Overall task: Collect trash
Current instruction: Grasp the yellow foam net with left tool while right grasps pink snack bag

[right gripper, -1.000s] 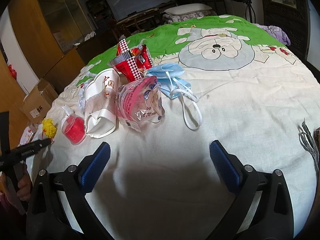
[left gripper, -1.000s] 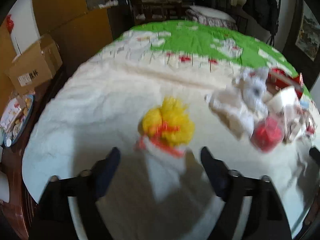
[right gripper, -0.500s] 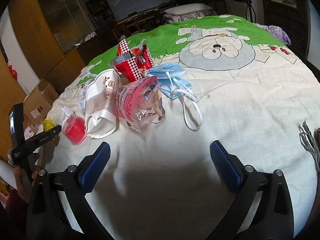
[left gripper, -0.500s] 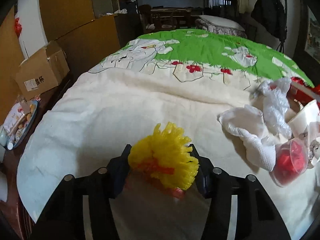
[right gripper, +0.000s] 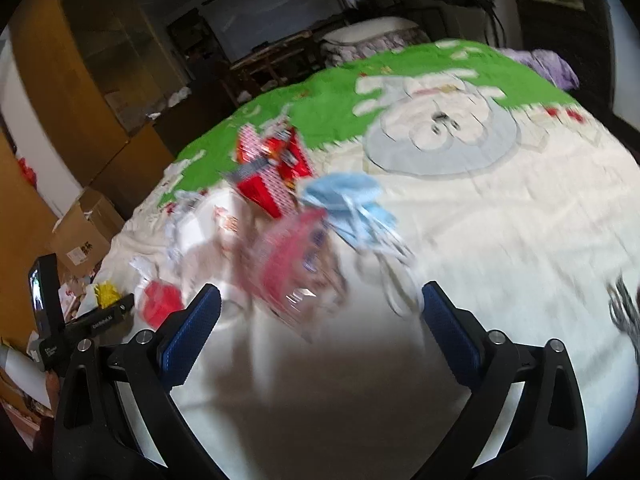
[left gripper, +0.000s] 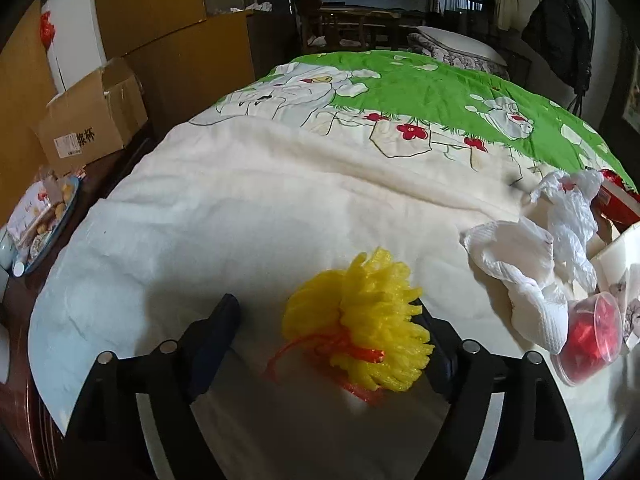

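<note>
Left gripper (left gripper: 326, 330) hangs low over the cream part of the bedspread (left gripper: 248, 216), and its jaws have just been opening; they now stand wide. Between them lies the yellow foam net (left gripper: 360, 320), a frilly bundle tied with a red string (left gripper: 320, 346). It leans against the right finger (left gripper: 438, 344), while the left finger (left gripper: 218, 334) stands clear of it, so nothing is pinched. Off to the left of the bed, a cardboard box (left gripper: 90, 120) sits by the wooden cabinets, and a plate of snacks (left gripper: 44, 216) lies on the dark table nearer the camera. To the right of the net, well apart from it, are a crumpled white paper towel (left gripper: 520, 276), a thin white plastic bag (left gripper: 572, 216) behind it, and a clear cup with red inside (left gripper: 588, 340) touching the towel's lower end.

Seen from the right wrist, the picture is blurred. At its far left the left gripper's body (right gripper: 68, 320) shows, with the same net (right gripper: 107, 294) just beyond it. Next come the red cup (right gripper: 160, 304), a white paper cup (right gripper: 208, 224) lying on its side, a pink clear wrapper (right gripper: 296, 268), a red checked snack bag (right gripper: 272, 176) behind it and a blue face mask (right gripper: 348, 196) with loose straps. The right gripper (right gripper: 316, 320) is held above bare sheet, near the wrapper and the mask straps, its blue-padded fingers spread wide with nothing between them.
</note>
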Motion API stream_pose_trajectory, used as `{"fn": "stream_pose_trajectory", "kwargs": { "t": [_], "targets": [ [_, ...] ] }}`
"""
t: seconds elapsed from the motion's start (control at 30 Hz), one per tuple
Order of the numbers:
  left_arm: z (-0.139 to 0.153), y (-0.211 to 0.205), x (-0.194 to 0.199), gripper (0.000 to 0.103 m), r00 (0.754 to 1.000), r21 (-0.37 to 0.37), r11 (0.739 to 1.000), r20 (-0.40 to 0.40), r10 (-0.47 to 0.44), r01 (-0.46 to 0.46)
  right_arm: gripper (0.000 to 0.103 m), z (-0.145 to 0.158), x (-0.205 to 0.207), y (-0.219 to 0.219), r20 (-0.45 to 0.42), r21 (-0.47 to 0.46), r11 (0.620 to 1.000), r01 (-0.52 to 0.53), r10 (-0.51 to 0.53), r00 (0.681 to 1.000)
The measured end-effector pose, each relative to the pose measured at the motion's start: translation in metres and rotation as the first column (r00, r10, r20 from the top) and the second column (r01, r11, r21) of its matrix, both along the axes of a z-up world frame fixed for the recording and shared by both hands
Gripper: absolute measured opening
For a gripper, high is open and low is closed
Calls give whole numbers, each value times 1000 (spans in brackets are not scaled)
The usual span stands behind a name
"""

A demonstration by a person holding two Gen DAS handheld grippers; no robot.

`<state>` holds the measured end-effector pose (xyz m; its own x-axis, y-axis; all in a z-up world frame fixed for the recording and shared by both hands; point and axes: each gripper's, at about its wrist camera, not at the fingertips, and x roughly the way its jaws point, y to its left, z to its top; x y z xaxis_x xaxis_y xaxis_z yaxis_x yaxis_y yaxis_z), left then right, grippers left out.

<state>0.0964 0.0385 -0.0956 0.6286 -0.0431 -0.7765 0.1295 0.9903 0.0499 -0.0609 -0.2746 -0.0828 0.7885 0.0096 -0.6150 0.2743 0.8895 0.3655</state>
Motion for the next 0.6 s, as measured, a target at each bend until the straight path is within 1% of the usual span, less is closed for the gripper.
{"fn": "stream_pose_trajectory", "kwargs": {
  "t": [0.1, 0.13, 0.17, 0.2, 0.23, 0.27, 0.3, 0.33, 0.37, 0.4, 0.43, 0.5, 0.6],
  "targets": [
    [0, 1, 0, 81, 1000, 8, 1000, 4, -3, 3, 86, 5, 8, 10, 18, -35, 999, -35, 35, 999],
    [0, 1, 1, 81, 1000, 9, 1000, 5, -4, 4, 77, 3, 12, 10, 10, -33, 999, -38, 38, 999],
    [0, 1, 1, 78, 1000, 5, 1000, 6, -9, 9, 61, 0, 15, 10, -4, -20, 999, -42, 42, 999],
    [1, 1, 1, 75, 1000, 1, 1000, 9, -16, 16, 54, -2, 17, 8, -14, -3, 999, -44, 44, 999],
    [1, 0, 0, 73, 1000, 1, 1000, 12, -19, 19, 42, -4, 17, 6, -18, 11, 999, -43, 43, 999],
    [2, -1, -1, 69, 1000, 4, 1000, 17, -21, 21, 38, -4, 15, 5, -14, 26, 999, -46, 47, 999],
    [3, -2, -4, 61, 999, 11, 1000, 26, -23, 23, 35, -4, 12, 5, -10, 31, 998, -48, 49, 999],
    [4, -4, -6, 56, 999, 20, 1000, 34, -25, 24, 33, -2, 9, 5, -4, 28, 998, -50, 50, 999],
    [5, -5, -9, 48, 999, 32, 999, 42, -27, 26, 33, 0, 4, 6, 1, 24, 998, -54, 54, 999],
    [6, -7, -13, 44, 998, 37, 999, 46, -35, 34, 33, 1, -1, 6, 4, 25, 998, -66, 66, 998],
    [6, -7, -16, 42, 998, 39, 998, 48, -42, 40, 35, 2, -4, 7, -2, 29, 996, -81, 81, 997],
    [6, -6, -26, 41, 998, 29, 998, 41, -57, 56, 35, -1, -14, 8, -28, 32, 994, -103, 103, 994],
    [6, -3, -40, 40, 997, 19, 998, 35, -67, 66, 35, -8, -32, 11, -46, 89, 983, -162, 167, 985]
  ]
}}
